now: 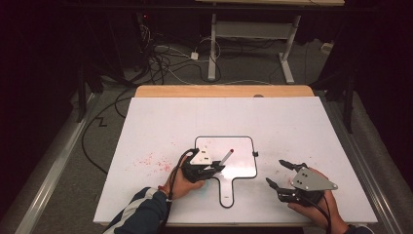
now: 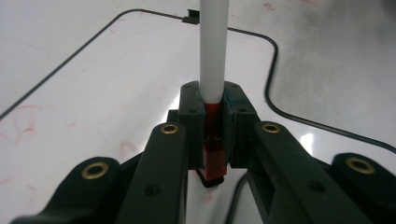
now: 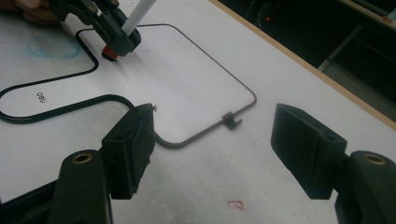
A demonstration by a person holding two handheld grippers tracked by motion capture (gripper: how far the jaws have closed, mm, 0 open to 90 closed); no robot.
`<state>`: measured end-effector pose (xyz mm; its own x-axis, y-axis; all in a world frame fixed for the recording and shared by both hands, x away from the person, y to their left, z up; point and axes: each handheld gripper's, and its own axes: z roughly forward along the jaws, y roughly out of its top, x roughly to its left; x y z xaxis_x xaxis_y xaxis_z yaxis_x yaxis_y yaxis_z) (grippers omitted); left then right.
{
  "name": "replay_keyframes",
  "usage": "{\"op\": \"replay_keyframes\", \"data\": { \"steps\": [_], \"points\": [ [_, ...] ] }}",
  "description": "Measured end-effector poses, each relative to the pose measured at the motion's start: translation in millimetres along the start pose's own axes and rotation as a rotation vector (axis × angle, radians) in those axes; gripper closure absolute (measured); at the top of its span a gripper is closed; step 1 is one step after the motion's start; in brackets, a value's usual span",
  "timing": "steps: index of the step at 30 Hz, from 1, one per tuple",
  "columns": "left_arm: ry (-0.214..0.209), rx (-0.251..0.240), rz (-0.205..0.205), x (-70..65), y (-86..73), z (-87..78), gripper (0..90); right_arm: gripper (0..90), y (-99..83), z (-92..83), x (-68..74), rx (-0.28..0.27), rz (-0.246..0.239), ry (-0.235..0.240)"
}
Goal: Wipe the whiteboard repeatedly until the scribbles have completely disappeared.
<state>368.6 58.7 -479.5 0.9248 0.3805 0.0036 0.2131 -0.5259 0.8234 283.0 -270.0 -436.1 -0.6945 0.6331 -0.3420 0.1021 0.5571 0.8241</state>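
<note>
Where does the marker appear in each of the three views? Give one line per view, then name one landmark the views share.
High view: the marker slants over the small whiteboard, held in the left claw.
Left gripper view: marker rises centre, between the jaws.
Right gripper view: marker at top left, in the left claw.
Shared landmark: the whiteboard's black edge clip.

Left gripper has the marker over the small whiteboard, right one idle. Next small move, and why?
Probably drag the marker tip across the whiteboard. The left gripper is shut on it, red tip down at the board, whose surface looks mostly blank. The right gripper hangs open beside the board.
</note>
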Motion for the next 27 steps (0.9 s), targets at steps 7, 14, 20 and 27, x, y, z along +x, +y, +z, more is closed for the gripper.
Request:
{"op": "replay_keyframes", "data": {
  "steps": [7, 14, 20, 27],
  "points": [
    [0.011, 0.003, -0.017, 10.3, -1.8, -3.0, 78.6, 31.2, -1.1, 1.0, -0.5, 0.004, 0.002, -0.001],
    [0.044, 0.015, -0.017, 16.9, -10.4, -14.6, 78.6, 31.3, -0.9, -0.4, 0.1, 0.003, -0.004, -0.003],
    [0.08, 0.014, -0.068, 29.6, -21.6, -28.9, 78.6, 31.3, -0.8, -0.4, -0.3, 0.003, -0.005, -0.004],
    [0.062, 0.022, -0.043, 23.1, -16.8, -24.9, 78.6, 31.6, 0.0, 1.8, 0.0, 0.008, -0.011, -0.001]
  ]
}}
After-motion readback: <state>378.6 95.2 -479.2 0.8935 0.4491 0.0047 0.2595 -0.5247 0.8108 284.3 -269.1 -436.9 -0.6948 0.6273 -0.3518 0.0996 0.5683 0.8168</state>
